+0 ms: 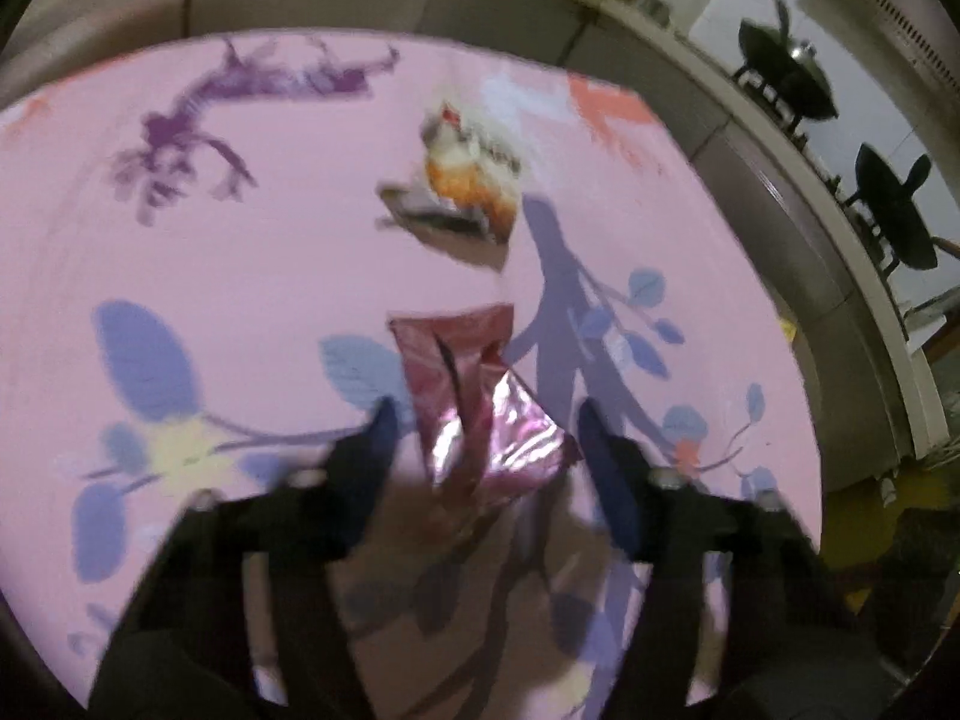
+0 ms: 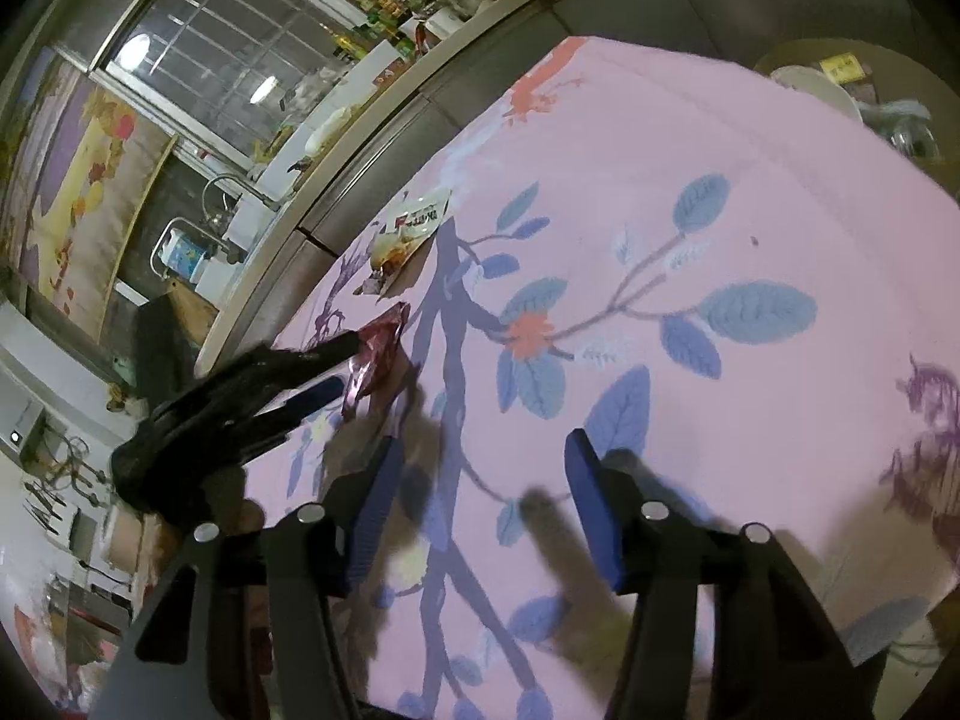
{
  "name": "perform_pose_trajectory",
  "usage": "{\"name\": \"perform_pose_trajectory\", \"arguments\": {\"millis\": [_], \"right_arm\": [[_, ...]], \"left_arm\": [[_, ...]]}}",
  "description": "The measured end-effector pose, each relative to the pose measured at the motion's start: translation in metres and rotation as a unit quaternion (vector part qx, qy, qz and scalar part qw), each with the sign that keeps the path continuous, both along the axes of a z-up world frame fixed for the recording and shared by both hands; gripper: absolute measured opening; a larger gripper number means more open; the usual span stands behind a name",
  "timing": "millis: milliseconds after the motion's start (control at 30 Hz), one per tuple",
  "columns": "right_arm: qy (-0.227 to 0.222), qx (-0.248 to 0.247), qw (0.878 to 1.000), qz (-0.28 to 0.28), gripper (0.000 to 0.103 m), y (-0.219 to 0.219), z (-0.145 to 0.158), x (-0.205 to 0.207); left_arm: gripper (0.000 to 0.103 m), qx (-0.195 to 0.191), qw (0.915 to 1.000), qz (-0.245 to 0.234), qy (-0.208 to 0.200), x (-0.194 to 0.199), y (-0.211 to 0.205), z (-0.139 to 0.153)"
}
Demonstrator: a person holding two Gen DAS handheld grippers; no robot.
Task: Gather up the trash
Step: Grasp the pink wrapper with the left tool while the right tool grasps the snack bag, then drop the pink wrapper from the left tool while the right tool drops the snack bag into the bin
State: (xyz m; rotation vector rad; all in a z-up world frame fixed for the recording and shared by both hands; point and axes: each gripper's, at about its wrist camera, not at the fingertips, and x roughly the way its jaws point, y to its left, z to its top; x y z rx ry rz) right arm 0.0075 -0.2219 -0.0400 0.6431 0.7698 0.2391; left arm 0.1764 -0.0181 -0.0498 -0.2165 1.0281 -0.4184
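Observation:
A crumpled shiny pink wrapper (image 1: pixel 480 414) lies on the pink flowered tablecloth (image 1: pixel 240 252). My left gripper (image 1: pixel 487 420) straddles it, one blue pad on each side, and I see no firm press on the foil. The right wrist view shows the left gripper (image 2: pixel 345 366) from the side, with the pink wrapper (image 2: pixel 381 348) at its fingertips. A white and orange snack packet (image 1: pixel 471 177) lies farther along the cloth, also visible as the snack packet (image 2: pixel 408 228). My right gripper (image 2: pixel 480 456) hovers open over bare tablecloth (image 2: pixel 690 168) with nothing between its fingers.
A grey counter (image 1: pixel 480 6) runs behind the table, with black woks on a stove (image 1: pixel 786 78) at the right. The right wrist view shows a sink faucet (image 2: pixel 216 192), bottles (image 2: pixel 384 6) along the counter and white dishes (image 2: pixel 810 87) past the table's far edge.

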Motion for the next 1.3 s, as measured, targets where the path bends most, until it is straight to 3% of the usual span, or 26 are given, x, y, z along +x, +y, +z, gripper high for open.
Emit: {"name": "perform_pose_trajectory", "arguments": {"millis": [33, 67, 133, 233, 367, 567, 667, 800, 833, 900, 1133, 1300], "right_arm": [[-0.008, -0.018, 1.000, 0.004, 0.047, 0.000, 0.006, 0.009], [-0.013, -0.032, 0.999, 0.007, 0.044, 0.000, 0.011, 0.020], [-0.023, -0.043, 0.999, 0.020, 0.041, 0.000, 0.020, 0.044], [-0.025, -0.032, 0.998, 0.056, 0.041, 0.011, 0.026, 0.090], [0.012, 0.020, 0.995, 0.093, 0.041, 0.033, 0.016, 0.152], [0.078, 0.109, 0.987, 0.086, 0.041, 0.045, -0.013, 0.206], [0.072, 0.132, 0.986, 0.074, 0.039, 0.045, -0.015, 0.220], [0.064, 0.147, 0.985, 0.069, 0.035, 0.048, -0.015, 0.231], [0.072, 0.142, 0.985, 0.071, 0.021, 0.050, -0.018, 0.235], [0.077, 0.155, 0.982, 0.072, 0.014, 0.050, -0.025, 0.237], [0.033, 0.154, 0.984, 0.079, 0.007, 0.024, -0.009, 0.196], [0.014, 0.165, 0.985, 0.039, 0.007, -0.029, -0.010, 0.148]], "left_arm": [[0.027, 0.008, 0.9999, 0.001, -0.015, -0.001, -0.001, 0.001], [0.017, 0.008, 0.9999, -0.011, -0.006, 0.000, -0.002, -0.002], [0.010, -0.014, 0.9998, -0.011, -0.006, -0.005, 0.007, -0.002], [0.010, -0.016, 0.9993, 0.008, -0.032, -0.017, 0.026, 0.006], [0.010, -0.041, 0.9975, 0.040, -0.042, -0.026, 0.060, 0.014], [0.010, -0.053, 0.9949, 0.071, -0.049, -0.023, 0.091, 0.023], [0.010, -0.061, 0.9945, 0.073, -0.044, -0.020, 0.097, 0.021], [0.010, -0.067, 0.9945, 0.070, -0.038, -0.017, 0.100, 0.018], [0.010, -0.067, 0.9946, 0.070, -0.038, -0.017, 0.101, 0.018], [0.010, -0.064, 0.9948, 0.070, -0.037, -0.017, 0.101, 0.017], [0.010, -0.053, 0.9961, 0.057, -0.043, -0.016, 0.086, 0.025], [0.010, -0.053, 0.9977, -0.011, -0.040, -0.006, 0.027, 0.035]]}}
